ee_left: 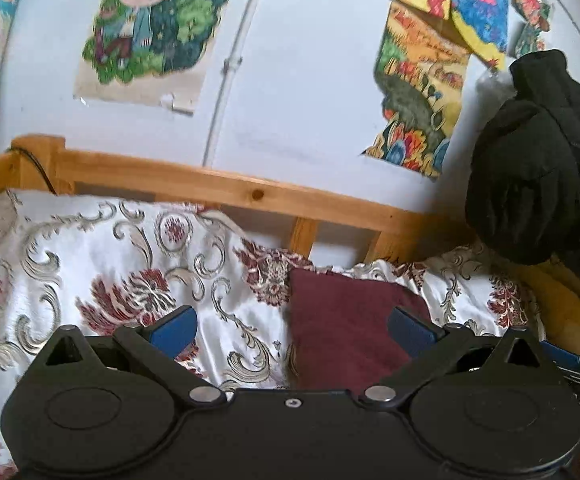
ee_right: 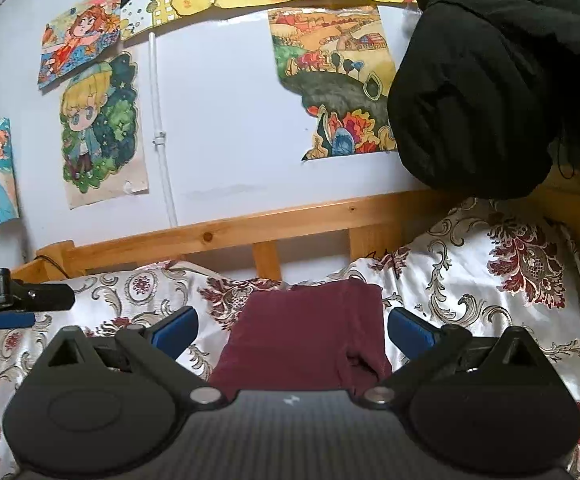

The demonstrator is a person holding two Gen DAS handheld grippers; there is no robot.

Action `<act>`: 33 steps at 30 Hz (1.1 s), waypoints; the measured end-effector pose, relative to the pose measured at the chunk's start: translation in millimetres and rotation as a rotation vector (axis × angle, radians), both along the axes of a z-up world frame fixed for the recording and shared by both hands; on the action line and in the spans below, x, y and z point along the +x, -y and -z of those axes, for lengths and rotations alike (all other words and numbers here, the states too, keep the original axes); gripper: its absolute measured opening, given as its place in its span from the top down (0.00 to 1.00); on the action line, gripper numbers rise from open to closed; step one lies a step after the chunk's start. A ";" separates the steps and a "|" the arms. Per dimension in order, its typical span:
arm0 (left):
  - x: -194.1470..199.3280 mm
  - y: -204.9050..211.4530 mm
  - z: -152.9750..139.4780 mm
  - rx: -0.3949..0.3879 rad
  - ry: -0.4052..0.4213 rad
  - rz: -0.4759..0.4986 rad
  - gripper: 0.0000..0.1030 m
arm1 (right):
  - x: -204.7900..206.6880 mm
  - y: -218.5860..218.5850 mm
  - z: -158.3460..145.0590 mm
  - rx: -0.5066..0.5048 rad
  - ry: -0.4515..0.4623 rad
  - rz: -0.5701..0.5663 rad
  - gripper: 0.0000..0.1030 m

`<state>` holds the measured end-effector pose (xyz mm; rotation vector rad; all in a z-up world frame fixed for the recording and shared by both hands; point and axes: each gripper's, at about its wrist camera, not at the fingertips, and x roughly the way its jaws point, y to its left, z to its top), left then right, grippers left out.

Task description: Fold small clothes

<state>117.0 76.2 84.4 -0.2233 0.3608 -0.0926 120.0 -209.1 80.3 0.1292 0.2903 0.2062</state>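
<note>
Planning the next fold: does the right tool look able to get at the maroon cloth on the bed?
Probably yes. The right tool is open, with the maroon cloth lying straight ahead between its fingers on the bedspread, nothing over it.

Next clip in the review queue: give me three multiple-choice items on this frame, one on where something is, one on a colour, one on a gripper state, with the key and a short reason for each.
1. Where does the folded garment lie?
A. on the patterned bedspread
B. over the wooden bed rail
C. on the floor

2. What colour is the garment?
A. yellow
B. maroon
C. white

3. How do the two grippers stand?
A. both shut on the garment
B. left shut, right open
C. both open, holding nothing

Key: 1 A, it rests flat on the floral spread, below the rail. 2 B, it is dark red in both views. 3 C, the left gripper and the right gripper each show blue fingers spread wide with the cloth beyond them, ungripped.
</note>
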 end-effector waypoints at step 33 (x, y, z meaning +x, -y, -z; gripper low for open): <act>-59.2 14.3 67.1 0.115 -0.112 0.051 0.01 | -64.0 5.0 35.2 -0.077 -0.170 0.070 0.00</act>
